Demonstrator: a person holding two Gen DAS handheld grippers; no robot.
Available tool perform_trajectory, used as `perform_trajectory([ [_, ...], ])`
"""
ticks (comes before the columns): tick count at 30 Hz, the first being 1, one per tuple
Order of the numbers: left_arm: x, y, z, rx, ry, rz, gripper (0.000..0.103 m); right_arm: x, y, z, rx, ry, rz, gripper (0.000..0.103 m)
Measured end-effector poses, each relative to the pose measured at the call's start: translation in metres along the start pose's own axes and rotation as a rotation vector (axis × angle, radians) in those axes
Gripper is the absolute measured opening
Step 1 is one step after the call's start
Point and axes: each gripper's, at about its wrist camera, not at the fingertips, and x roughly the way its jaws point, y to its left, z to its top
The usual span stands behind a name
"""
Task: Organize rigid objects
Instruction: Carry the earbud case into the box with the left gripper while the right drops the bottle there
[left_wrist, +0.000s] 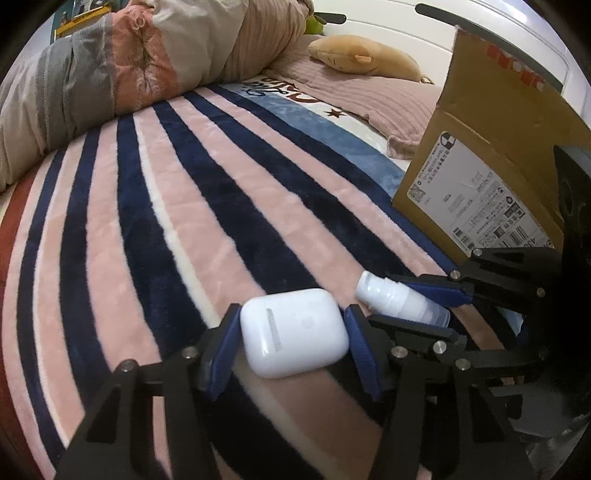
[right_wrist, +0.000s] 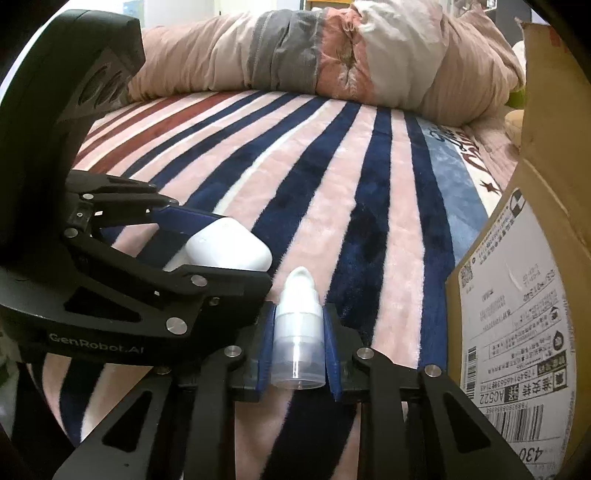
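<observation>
We judge the sorting to be midway: both small things are picked up off the striped bed blanket (left_wrist: 229, 206), and neither is yet in the cardboard box (left_wrist: 476, 192) beside them. Our left tool (left_wrist: 291, 332) is clamped on the white earbud case (left_wrist: 293, 332), pads against its sides. Our right tool (right_wrist: 298, 347), nearer the box, is pinched tight on the small white spray bottle (right_wrist: 298, 332).

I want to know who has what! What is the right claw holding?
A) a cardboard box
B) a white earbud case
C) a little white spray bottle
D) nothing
C: the right claw has its blue pads pressed on both sides of the little white spray bottle; the white earbud case sits in the left claw.
</observation>
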Motion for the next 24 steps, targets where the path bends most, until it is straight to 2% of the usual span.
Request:
perform_trajectory([
  [6,-0.032,-0.001,-0.009,-0.006,-0.039,0.027,0.053,-0.016,0.004,0.003,-0.006,-0.028,0.021,0.020],
  [13,-0.119,-0.019,-0.011,-0.011,-0.170,0.077,0.053,-0.077,0.027,0.012,-0.059,-0.140,0.081,0.020],
  [16,-0.155,-0.040,0.000,0.013,-0.227,0.099,0.053,-0.111,0.031,0.016,-0.073,-0.207,0.115,0.020],
  [19,-0.183,-0.068,0.014,0.044,-0.289,0.084,0.053,-0.148,0.024,0.018,-0.070,-0.285,0.125,0.020],
  [24,-0.190,-0.124,0.053,0.108,-0.319,0.014,0.053,-0.207,-0.021,0.008,0.001,-0.411,0.060,0.020],
])
